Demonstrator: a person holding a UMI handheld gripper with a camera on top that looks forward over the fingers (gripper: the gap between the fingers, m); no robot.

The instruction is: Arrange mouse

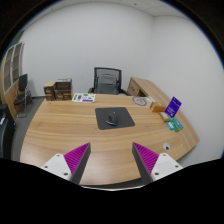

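2 fingers of gripper (110,160) spread wide, empty; mouse (112,119) on mat (115,118), small, indistinct.

White walls (70,40), curved wooden desk (70,125), black office chair (106,79) behind it.

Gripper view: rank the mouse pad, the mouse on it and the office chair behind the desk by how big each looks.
1. Mouse pad and office chair: look about alike; the chair stands farther off, so no ranking.
2. Mouse: clearly smallest.
The gripper hangs open above the desk's near edge.
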